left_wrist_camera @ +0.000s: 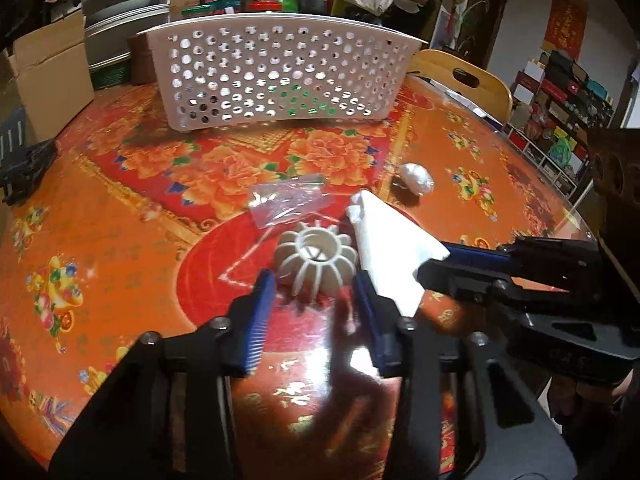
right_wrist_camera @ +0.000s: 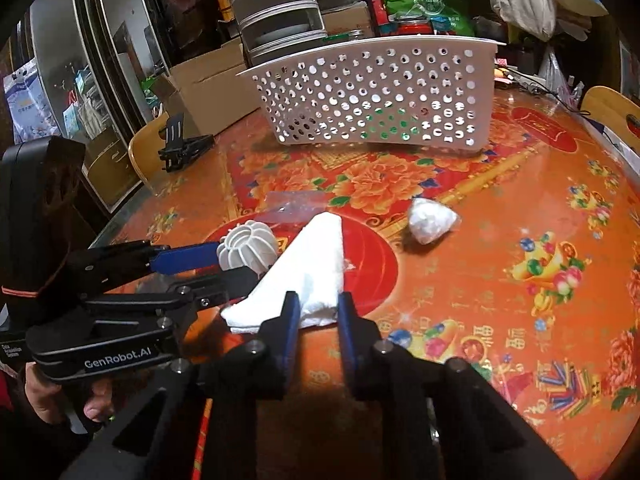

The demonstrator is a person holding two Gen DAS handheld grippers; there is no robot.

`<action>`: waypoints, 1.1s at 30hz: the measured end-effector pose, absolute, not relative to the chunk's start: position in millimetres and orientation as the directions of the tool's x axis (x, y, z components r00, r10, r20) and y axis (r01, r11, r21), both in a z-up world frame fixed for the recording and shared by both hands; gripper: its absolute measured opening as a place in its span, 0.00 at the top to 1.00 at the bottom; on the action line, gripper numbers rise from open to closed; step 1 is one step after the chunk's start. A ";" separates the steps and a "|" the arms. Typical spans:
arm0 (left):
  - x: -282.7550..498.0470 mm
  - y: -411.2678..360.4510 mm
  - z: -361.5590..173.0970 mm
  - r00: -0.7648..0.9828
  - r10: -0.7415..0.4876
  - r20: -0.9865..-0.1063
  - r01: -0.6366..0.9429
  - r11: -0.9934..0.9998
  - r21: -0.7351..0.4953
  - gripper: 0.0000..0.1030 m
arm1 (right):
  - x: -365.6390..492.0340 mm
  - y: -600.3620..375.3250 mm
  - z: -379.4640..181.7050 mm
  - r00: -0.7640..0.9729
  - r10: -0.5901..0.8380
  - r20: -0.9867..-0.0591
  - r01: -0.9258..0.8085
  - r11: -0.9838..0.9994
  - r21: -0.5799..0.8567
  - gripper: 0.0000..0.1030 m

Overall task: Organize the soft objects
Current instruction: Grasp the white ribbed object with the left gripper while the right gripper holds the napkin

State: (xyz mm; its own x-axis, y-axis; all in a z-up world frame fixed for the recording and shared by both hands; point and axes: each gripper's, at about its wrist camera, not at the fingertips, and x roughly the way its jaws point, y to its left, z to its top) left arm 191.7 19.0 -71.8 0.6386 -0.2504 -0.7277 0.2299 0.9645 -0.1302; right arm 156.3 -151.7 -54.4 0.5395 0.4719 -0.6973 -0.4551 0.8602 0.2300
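Soft objects: three white items plus a clear bag, all on the surface, none in the basket.
Surface [left_wrist_camera: 120,240]: round, glossy, red-orange floral cover.
Basket [left_wrist_camera: 280,72]: white, perforated, at the far side of the surface, well apart from the soft items; something green shows through its holes.
Folded cloth [right_wrist_camera: 316,264]: white, wedge-shaped, lies near centre; its near end sits between the right tongs' pads.
Right tongs [right_wrist_camera: 318,308]: narrow, pads pinching the cloth's near end.
Left tongs [left_wrist_camera: 316,284]: partly closed, blue pads either side of the ribbed ball; whether they press on it I cannot tell. One pad lies against the cloth's edge.
Ribbed ball [left_wrist_camera: 316,260]: off-white, slotted, open at the top, just beside the cloth, between the left pads.
Clear plastic bag [left_wrist_camera: 288,200]: flat, crumpled, just behind the ball and cloth.
White wad [right_wrist_camera: 430,220]: small crumpled lump, apart from the cloth, on the right tongs' side.
Hand [right_wrist_camera: 60,396]: grips the left tongs' handle, low in the right wrist view.
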 end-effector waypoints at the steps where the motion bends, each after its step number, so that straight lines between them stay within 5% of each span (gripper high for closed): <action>1: 191.1 17.9 -71.3 0.642 -0.245 -0.727 0.230 0.965 -0.122 0.64 | 156.1 -153.6 -54.7 0.541 0.474 -0.695 -0.454 0.860 0.232 0.84; 33: 167.6 29.0 -57.6 0.711 -0.301 -0.635 0.257 0.953 -0.163 0.66 | 135.9 -192.4 -28.8 0.634 0.456 -0.624 -0.406 0.884 0.233 0.92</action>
